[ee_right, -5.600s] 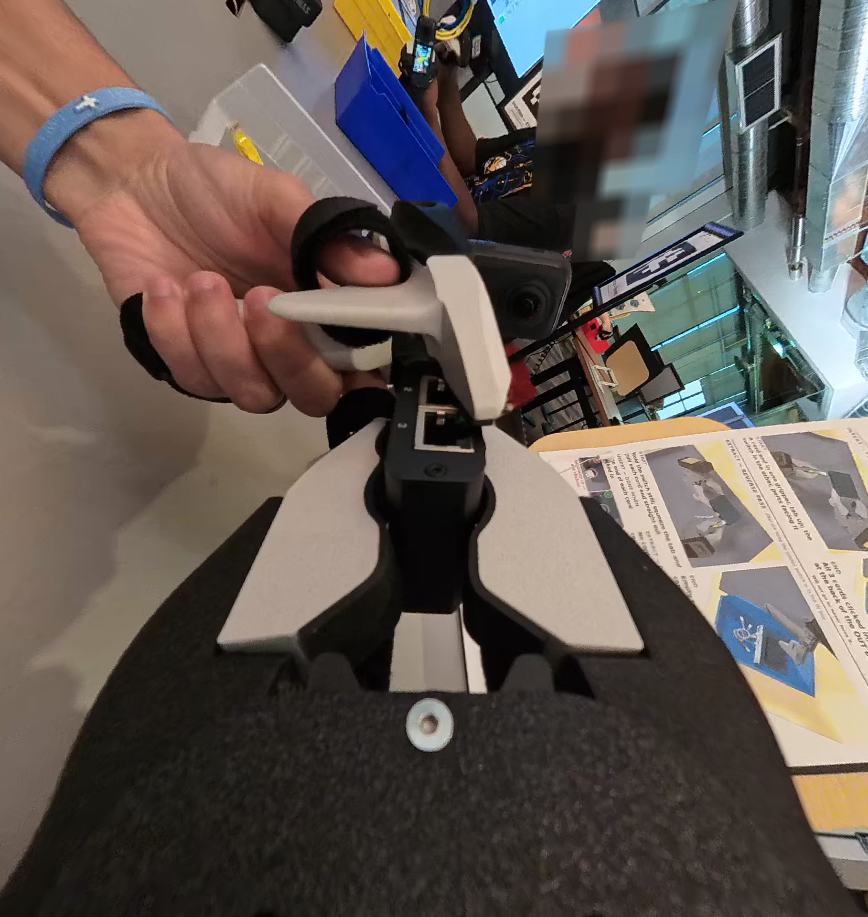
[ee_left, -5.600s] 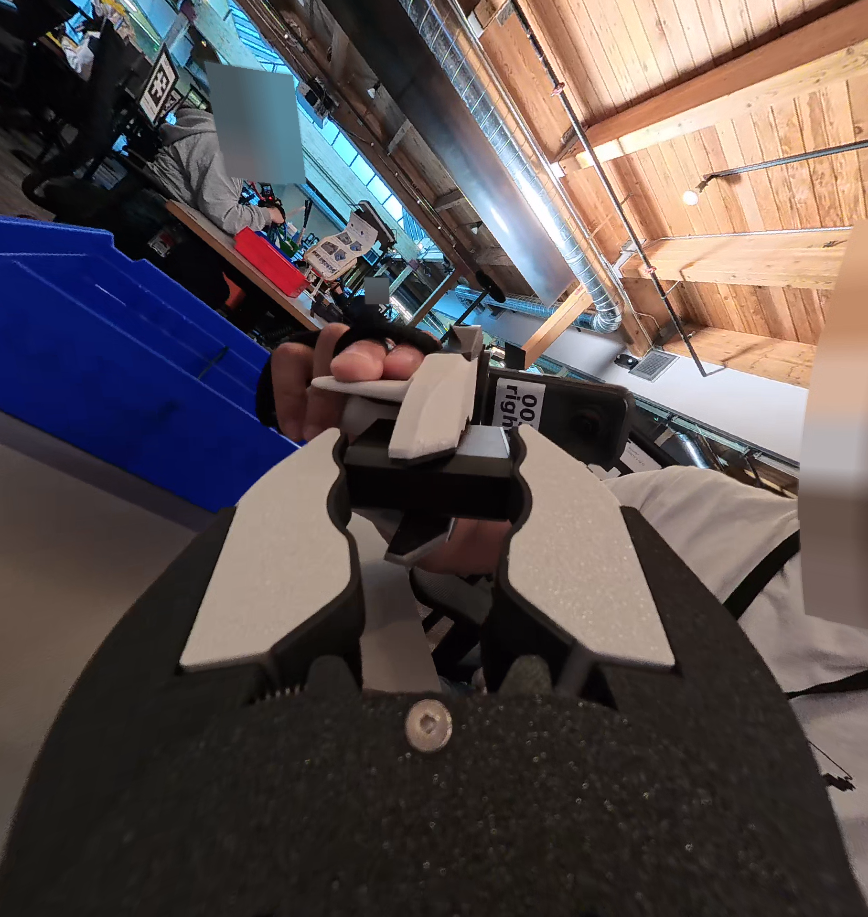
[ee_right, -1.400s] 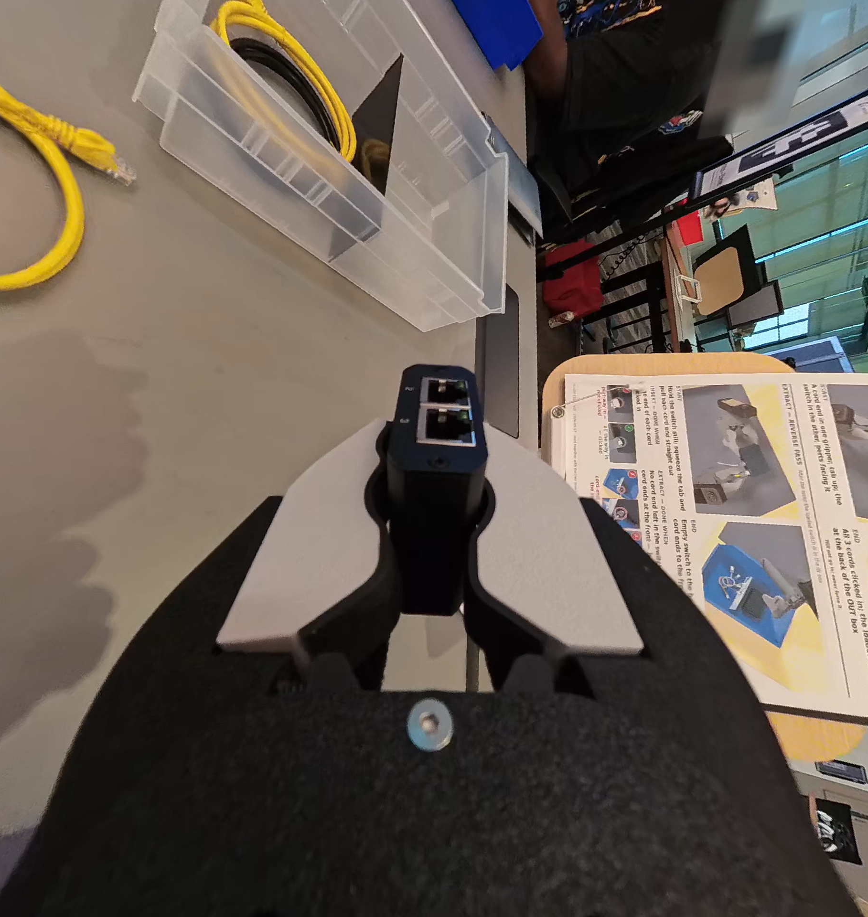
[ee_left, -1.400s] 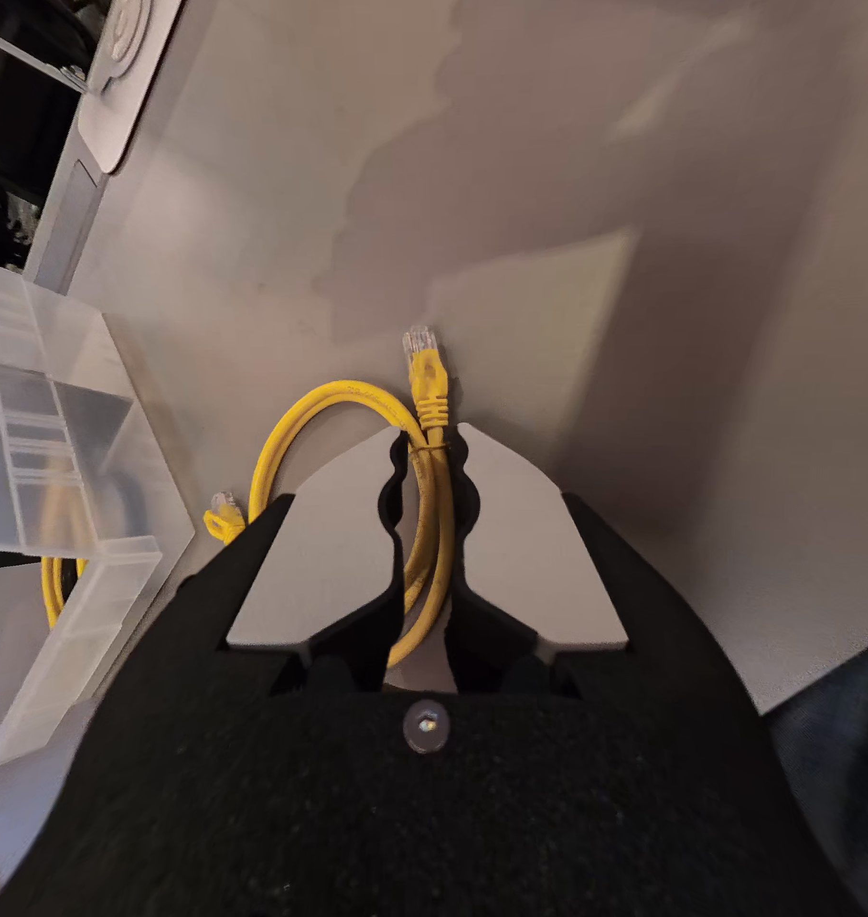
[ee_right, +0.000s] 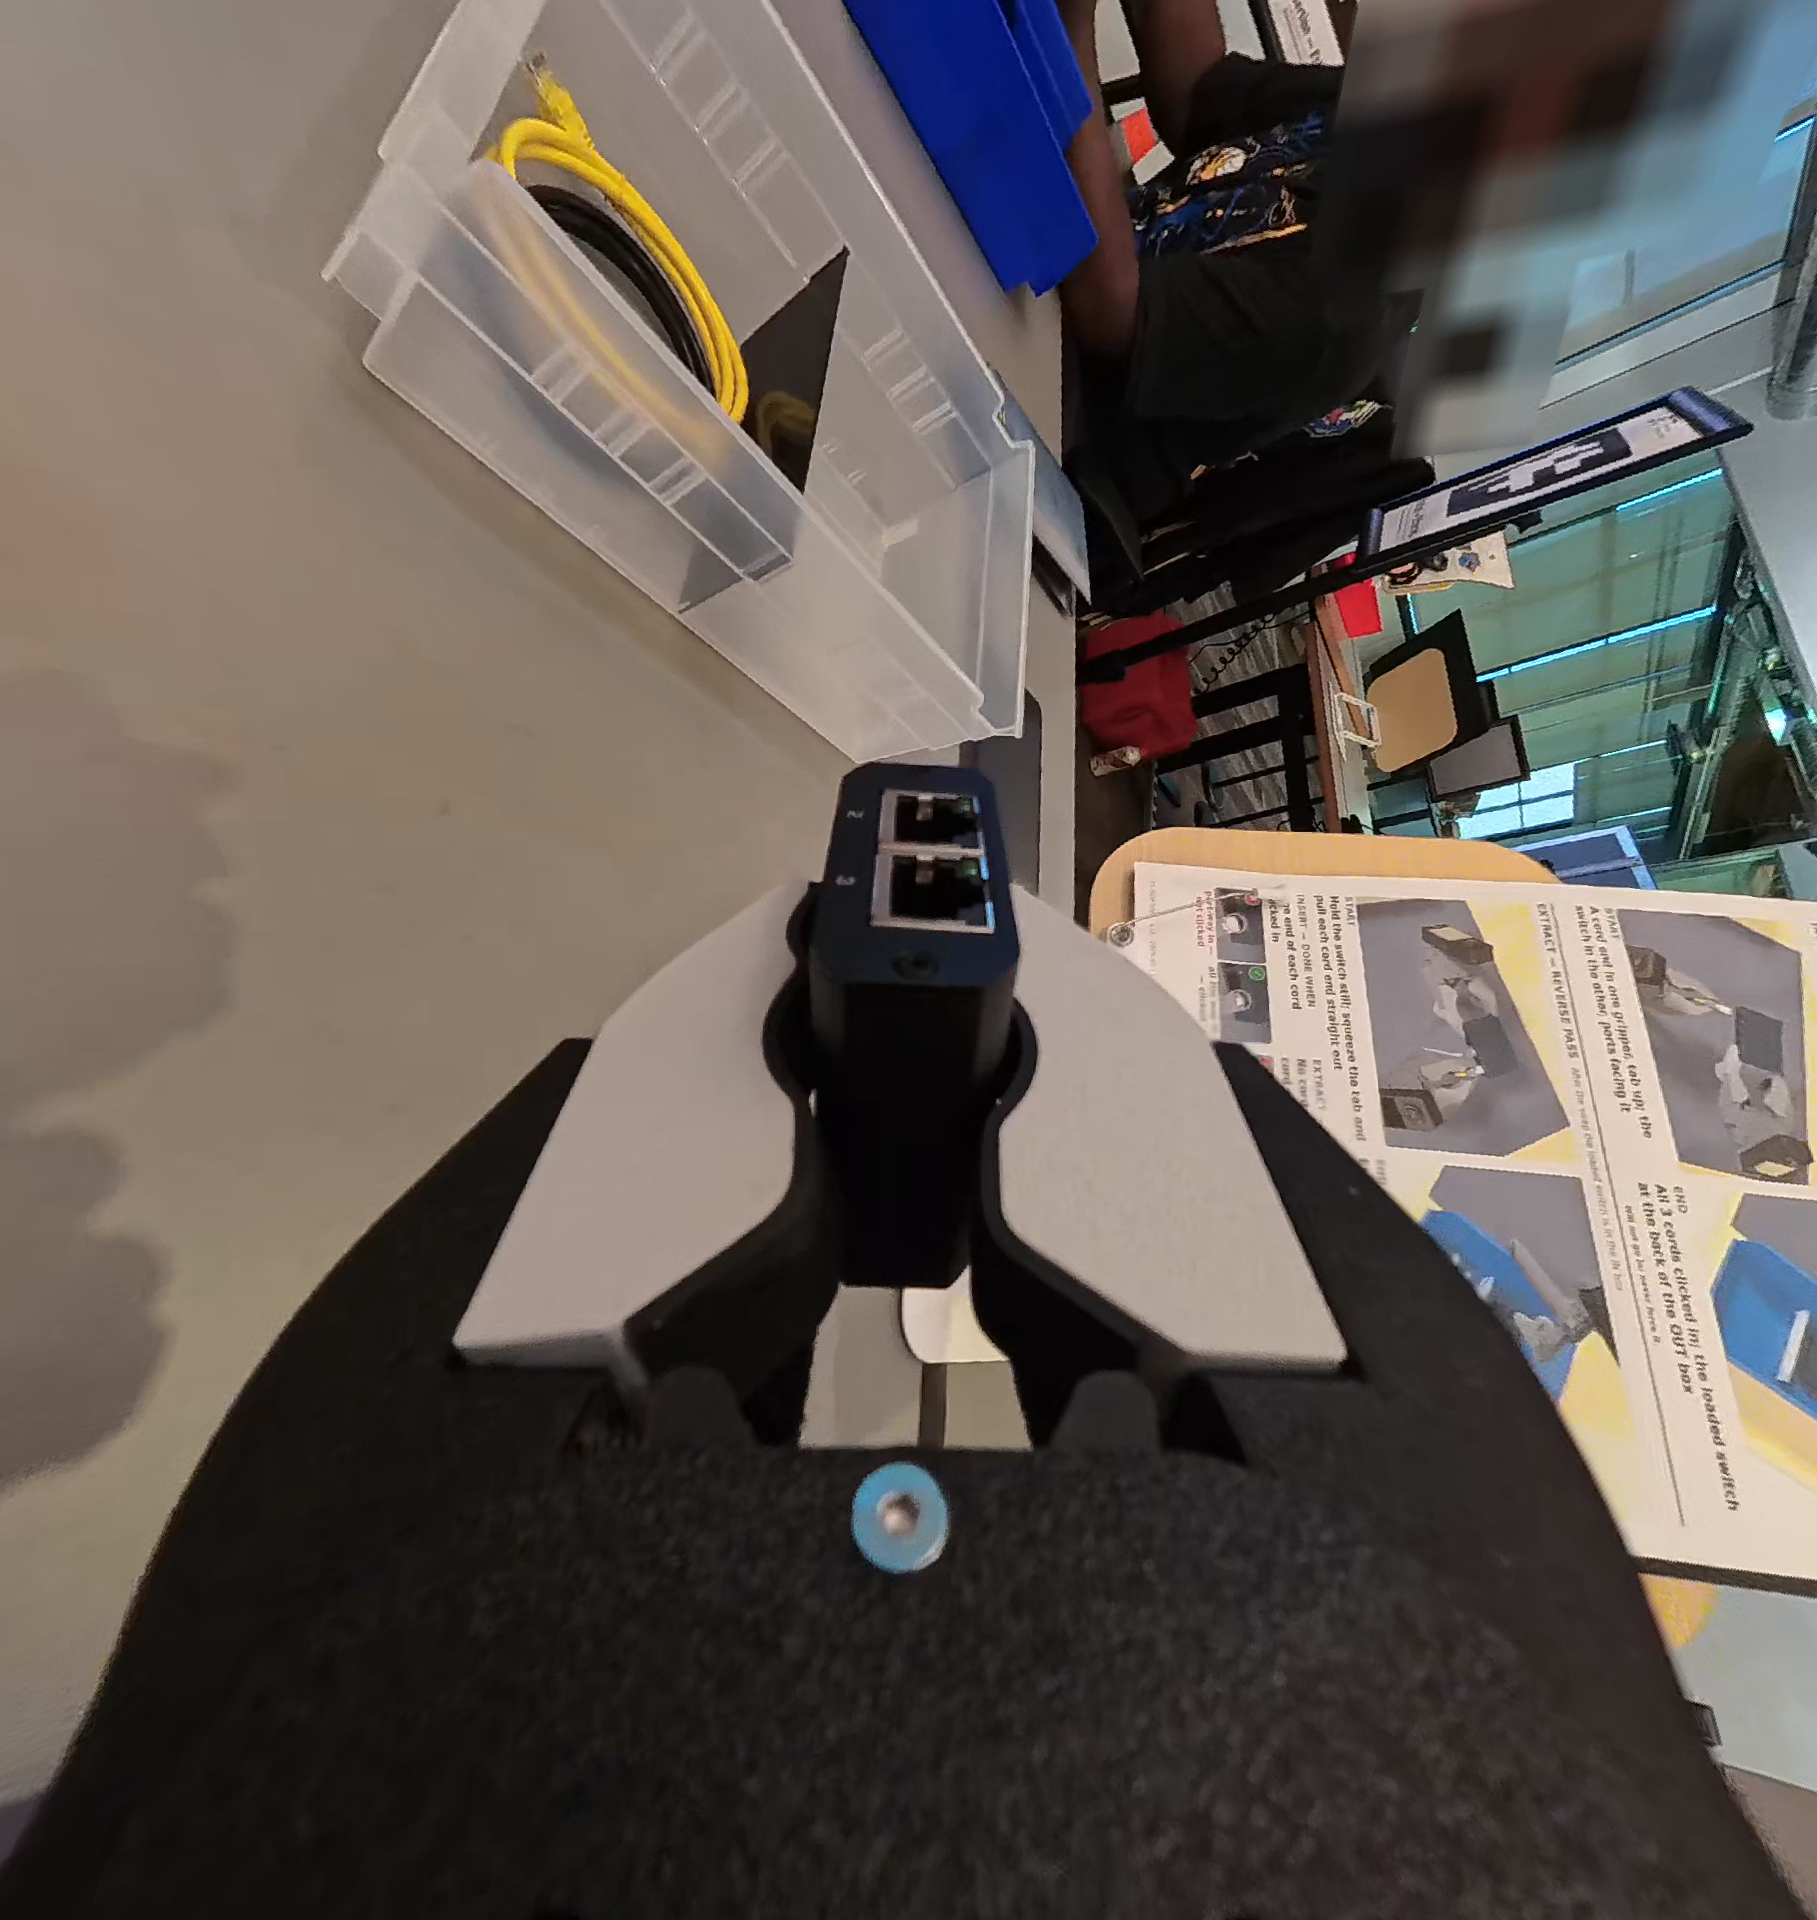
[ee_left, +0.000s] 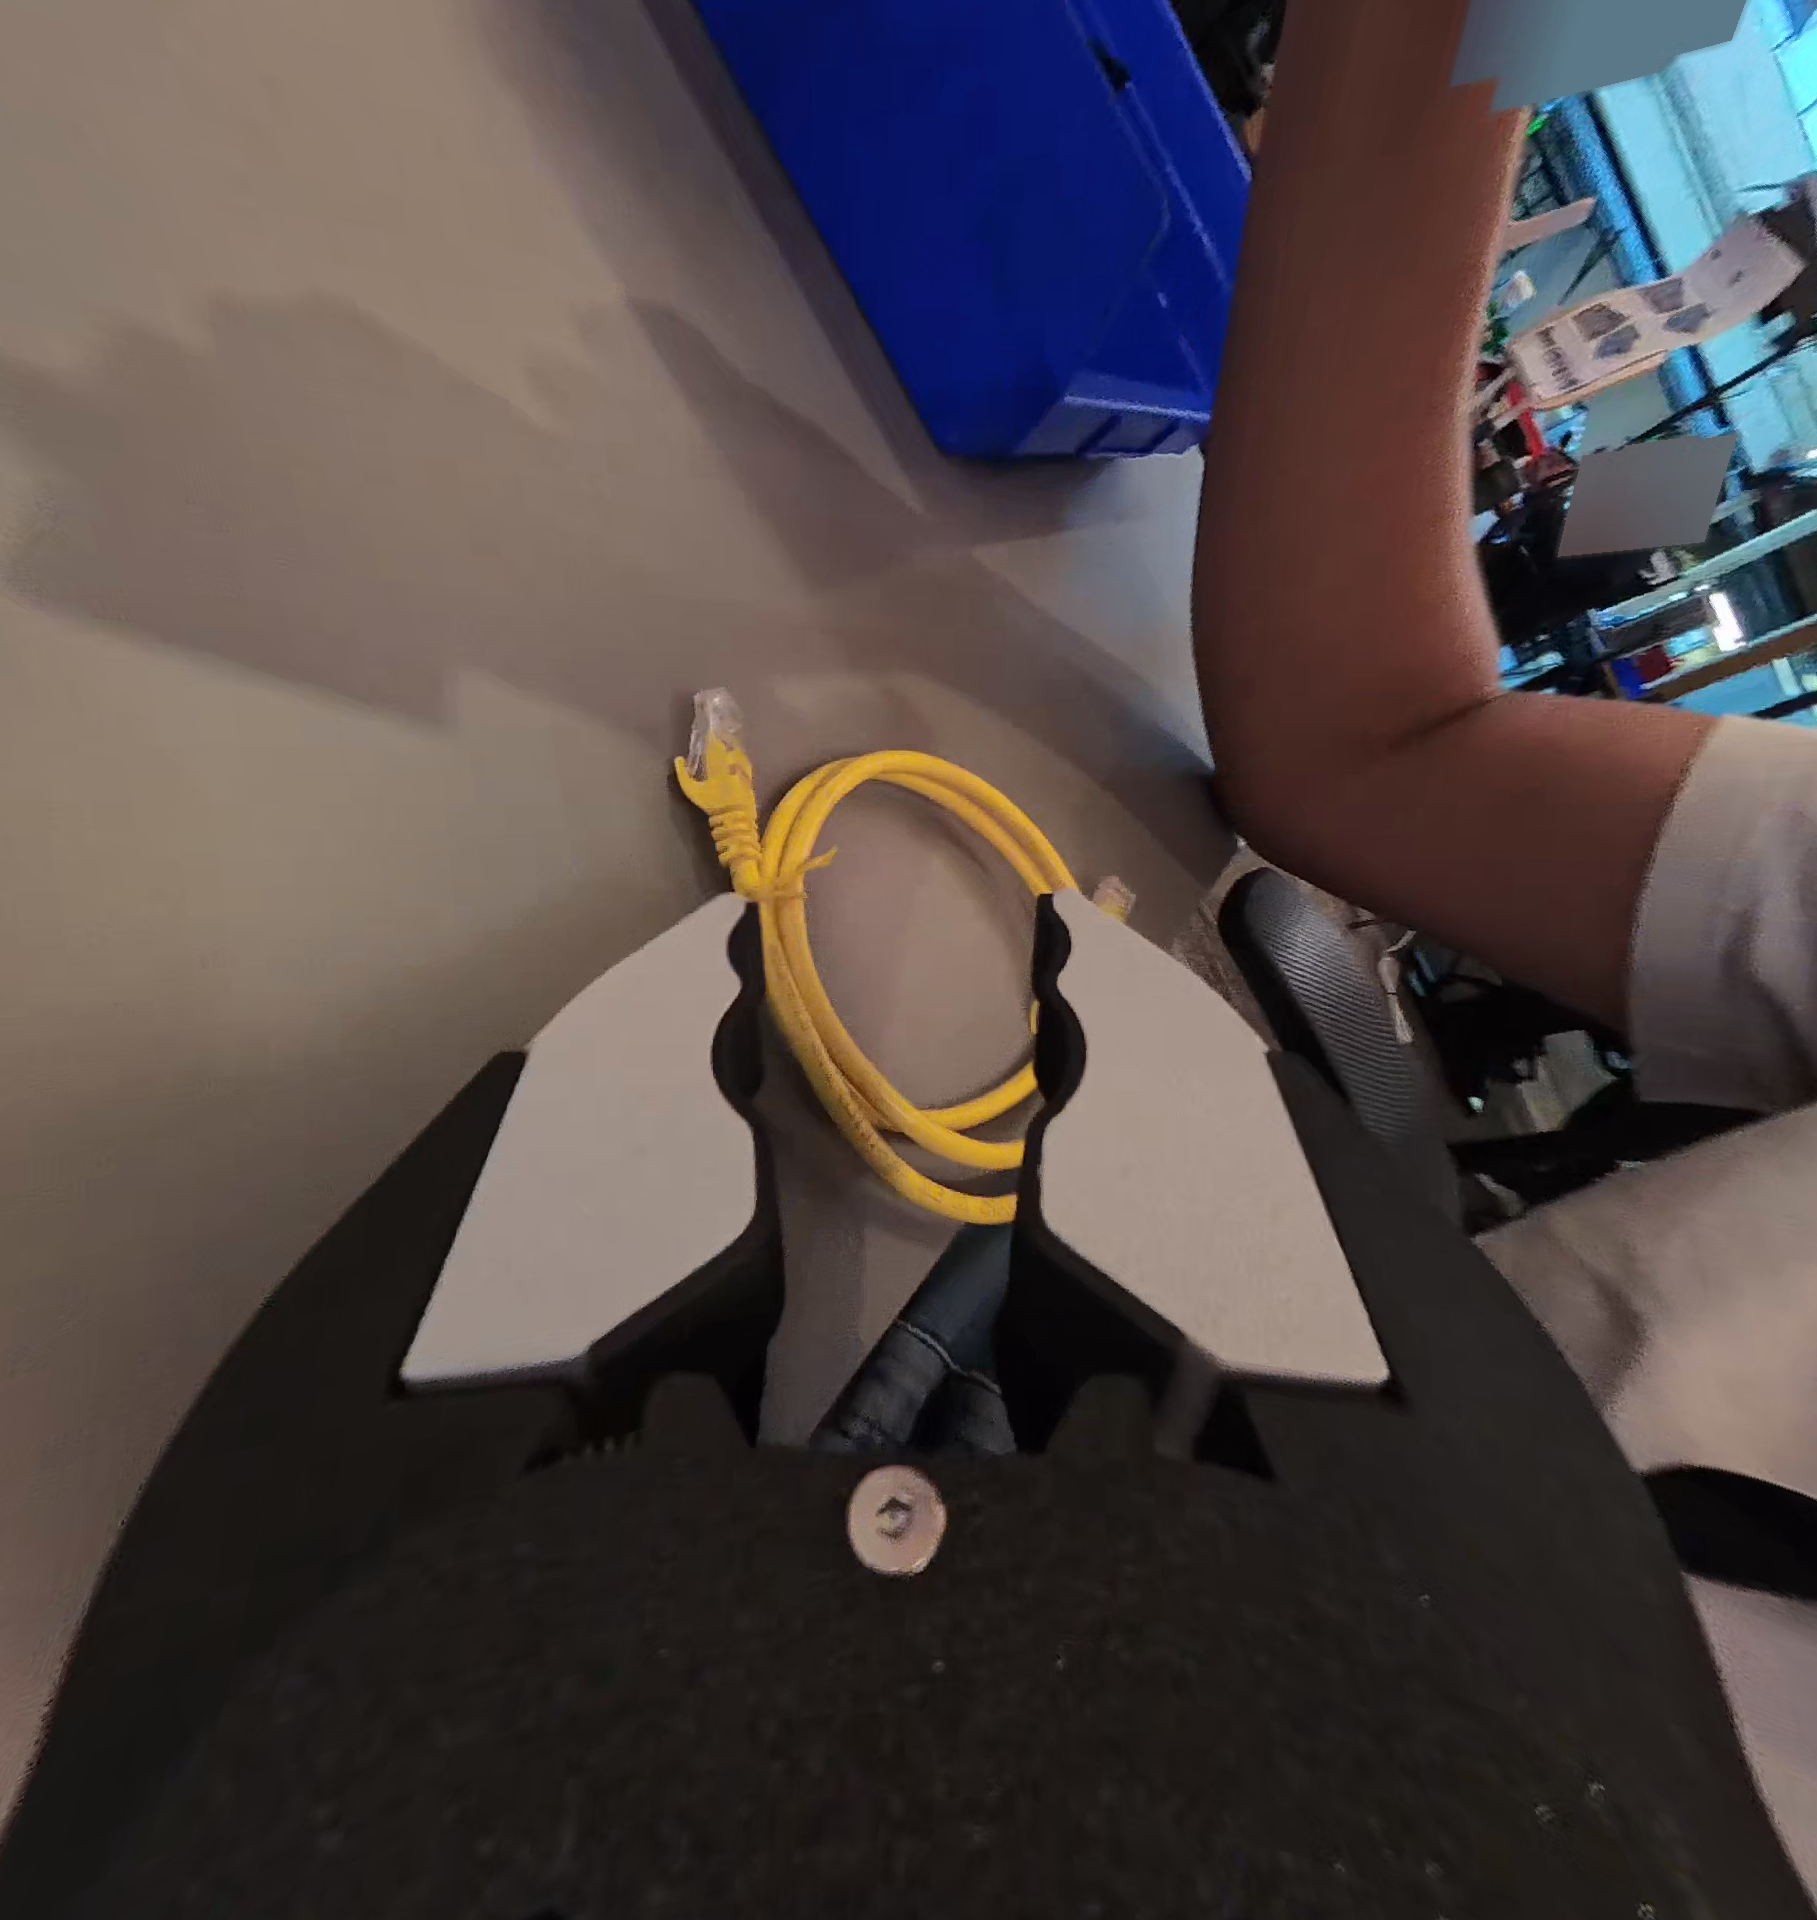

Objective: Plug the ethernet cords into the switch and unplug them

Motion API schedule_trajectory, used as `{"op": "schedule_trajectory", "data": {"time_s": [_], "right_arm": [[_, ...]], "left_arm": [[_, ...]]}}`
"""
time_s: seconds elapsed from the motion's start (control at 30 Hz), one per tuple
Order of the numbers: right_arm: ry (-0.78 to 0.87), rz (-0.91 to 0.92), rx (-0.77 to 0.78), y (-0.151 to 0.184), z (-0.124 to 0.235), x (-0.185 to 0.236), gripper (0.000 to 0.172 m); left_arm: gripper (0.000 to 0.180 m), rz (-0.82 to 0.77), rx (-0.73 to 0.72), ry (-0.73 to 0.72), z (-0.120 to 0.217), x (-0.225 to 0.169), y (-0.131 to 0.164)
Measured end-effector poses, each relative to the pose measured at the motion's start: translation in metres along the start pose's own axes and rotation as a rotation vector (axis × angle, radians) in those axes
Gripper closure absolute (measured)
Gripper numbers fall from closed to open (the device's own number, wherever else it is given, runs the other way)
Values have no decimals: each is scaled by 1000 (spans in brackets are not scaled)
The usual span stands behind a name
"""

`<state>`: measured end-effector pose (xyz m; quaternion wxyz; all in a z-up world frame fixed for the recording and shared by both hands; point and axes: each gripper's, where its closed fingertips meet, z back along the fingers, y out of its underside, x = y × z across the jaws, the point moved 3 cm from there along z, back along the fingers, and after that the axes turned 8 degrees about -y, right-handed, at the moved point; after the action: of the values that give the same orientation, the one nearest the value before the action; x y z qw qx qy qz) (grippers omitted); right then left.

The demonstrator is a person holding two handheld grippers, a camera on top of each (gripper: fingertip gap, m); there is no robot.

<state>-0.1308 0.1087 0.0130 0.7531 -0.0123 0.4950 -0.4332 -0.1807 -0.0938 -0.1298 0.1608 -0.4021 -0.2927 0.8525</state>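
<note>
Holding yellow cords (ee_right: pixel 623 239), clear bin (ee_right: pixel 883 582) sits beside blue bin (ee_right: pixel 977 125).

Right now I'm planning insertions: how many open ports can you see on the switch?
2: both on the end face of the switch in the right gripper, one port above the other. Others may be hidden.

The yellow cord's (ee_left: pixel 888 1039) far plug (ee_left: pixel 1114 896) is mostly hidden behind the left tongs' (ee_left: pixel 893 914) fingertip, while the switch's (ee_right: pixel 909 1039) lower end sinks unseen between the right tongs (ee_right: pixel 909 925).
</note>
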Motion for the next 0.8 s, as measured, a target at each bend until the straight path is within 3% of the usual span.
{"op": "schedule_trajectory", "data": {"time_s": [0.27,0.4,0.5,0.63,0.7,0.8], "right_arm": [[-27,5,7,-2,-5,5,146],[-47,0,4,0,-9,8,146],[-57,-6,2,1,-11,10,146],[-56,6,5,-3,-9,10,146],[-51,9,6,-3,-8,9,146],[-39,2,16,0,-5,6,146]], "left_arm": [[130,-177,71,-340,-25,12,13],[133,-168,111,-326,-33,4,19],[166,-217,122,-370,-38,5,22],[168,-303,148,-373,-38,3,25],[169,-359,93,-409,-24,7,11],[169,-584,-45,-631,30,22,-48]]}}
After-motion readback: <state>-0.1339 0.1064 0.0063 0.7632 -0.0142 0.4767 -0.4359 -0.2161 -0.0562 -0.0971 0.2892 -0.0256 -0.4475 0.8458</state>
